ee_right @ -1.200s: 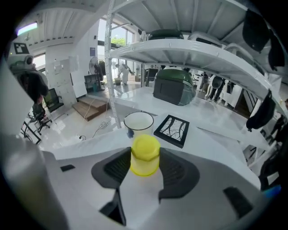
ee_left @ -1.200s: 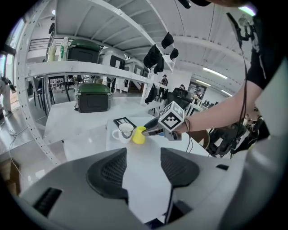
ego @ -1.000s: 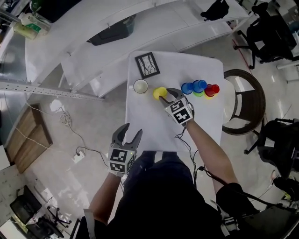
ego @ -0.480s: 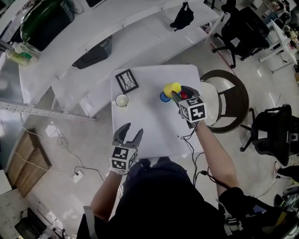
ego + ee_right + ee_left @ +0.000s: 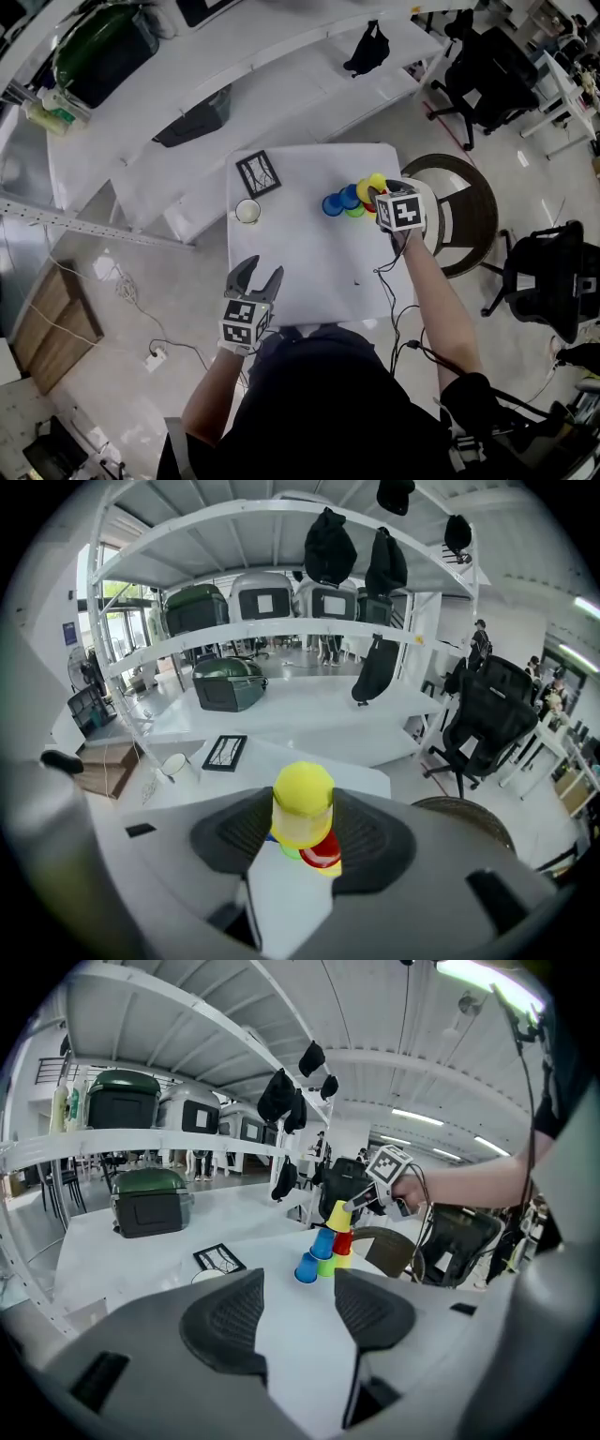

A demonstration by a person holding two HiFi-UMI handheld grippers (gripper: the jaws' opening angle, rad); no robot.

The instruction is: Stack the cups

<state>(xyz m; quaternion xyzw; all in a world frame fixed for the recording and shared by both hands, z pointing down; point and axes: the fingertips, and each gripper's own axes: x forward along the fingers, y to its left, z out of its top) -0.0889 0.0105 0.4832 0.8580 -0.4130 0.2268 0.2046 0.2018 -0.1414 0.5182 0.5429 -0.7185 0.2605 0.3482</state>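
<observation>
My right gripper (image 5: 302,832) is shut on an upside-down yellow cup (image 5: 302,803), held in the air just above the group of cups. Below it show a red cup (image 5: 323,850) and a green cup (image 5: 289,853). In the head view the yellow cup (image 5: 376,182) hangs over the cluster of blue cups (image 5: 333,204), green and red near the table's right edge. The left gripper view shows the cups piled in a small pyramid (image 5: 324,1252). My left gripper (image 5: 254,282) stands open and empty at the table's near left edge, far from the cups.
On the white table (image 5: 309,272) lie a black-framed square (image 5: 259,172) and a white mug (image 5: 247,211) at the left, with a thin black cable near the front right. A round brown chair (image 5: 461,220) stands right of the table. Shelves run behind.
My right gripper has carried the yellow cup to the right and upward, from the table's middle to above the cup cluster. The left gripper has shifted only slightly, still open.
</observation>
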